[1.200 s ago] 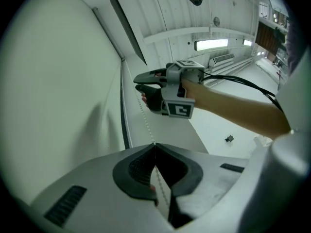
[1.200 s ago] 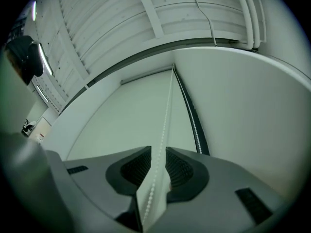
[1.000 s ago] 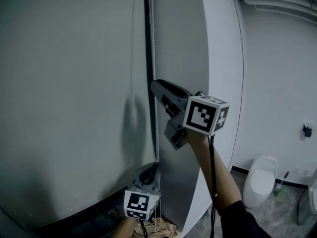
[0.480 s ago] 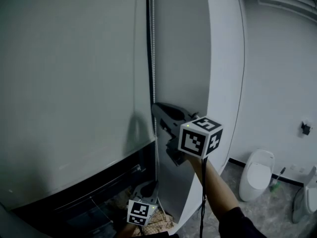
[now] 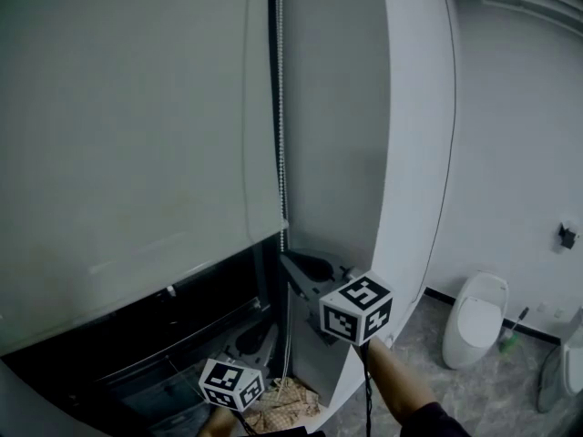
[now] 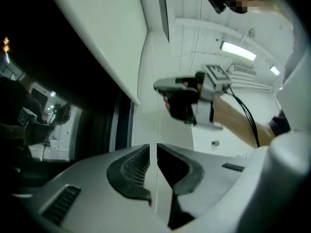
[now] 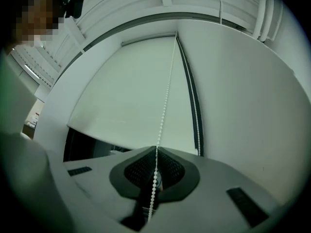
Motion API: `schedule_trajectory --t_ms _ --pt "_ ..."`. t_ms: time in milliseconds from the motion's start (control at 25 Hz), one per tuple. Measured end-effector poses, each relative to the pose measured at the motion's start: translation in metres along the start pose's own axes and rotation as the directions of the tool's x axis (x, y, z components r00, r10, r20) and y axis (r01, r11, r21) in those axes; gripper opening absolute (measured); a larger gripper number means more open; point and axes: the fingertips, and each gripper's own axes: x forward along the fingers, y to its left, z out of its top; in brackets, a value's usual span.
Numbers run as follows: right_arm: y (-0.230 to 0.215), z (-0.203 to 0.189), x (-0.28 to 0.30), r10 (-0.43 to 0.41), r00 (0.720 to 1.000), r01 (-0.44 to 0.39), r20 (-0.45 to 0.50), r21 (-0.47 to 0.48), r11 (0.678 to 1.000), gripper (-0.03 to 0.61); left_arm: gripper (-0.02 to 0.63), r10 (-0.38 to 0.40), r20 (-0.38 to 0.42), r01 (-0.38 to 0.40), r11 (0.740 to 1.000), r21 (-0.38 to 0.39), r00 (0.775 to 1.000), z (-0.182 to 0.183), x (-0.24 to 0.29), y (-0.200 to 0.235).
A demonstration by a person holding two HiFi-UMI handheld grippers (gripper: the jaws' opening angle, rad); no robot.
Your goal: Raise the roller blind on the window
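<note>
Risen since one second ago: roller blind (image 5: 137,135), its bottom bar (image 5: 164,291) now well above the left gripper (image 6: 153,150), with a band of dark window glass (image 5: 109,371) exposed below. Lowered over the same interval: right gripper (image 7: 156,152), down along the bead chain (image 5: 281,135) to a level just under the blind's right corner.

Far left to centre: pale grey blind fabric covering the upper part of the window. Bottom bar sloping in the head view from lower left to upper right, ending beside the chain.

Bottom centre: left gripper low in front of the dark glass, marker cube toward the camera. Jaws slightly apart, narrow gap only. One thin strand of the chain running up through the gap, close to the right-hand pad, not visibly pinched.

Centre: bead chain hanging vertical along the dark window frame (image 5: 271,80), between blind and side wall (image 5: 328,135).

Right of the chain: right gripper above and to the right of the left one. Jaws together, clamped on the chain, beads entering between the pads in the right gripper view. Forearm (image 5: 401,394) trailing down to the lower edge.

Far right: white toilet (image 5: 474,321) on the grey floor (image 5: 510,390), toilet brush (image 5: 512,335) just beside it.
</note>
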Motion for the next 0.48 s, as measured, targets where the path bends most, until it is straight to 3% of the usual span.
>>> schedule_trajectory --t_ms 240,480 --pt "0.014 -0.029 -0.014 0.013 0.999 -0.013 -0.043 -0.004 1.0 0.017 0.015 -0.017 0.125 0.011 0.999 0.046 0.992 0.098 0.007 0.005" --pt "0.027 -0.057 -0.024 0.015 0.997 -0.016 -0.082 -0.017 1.0 0.017 0.017 -0.049 0.193 0.03 0.995 0.099 0.98 0.15 0.023 0.002"
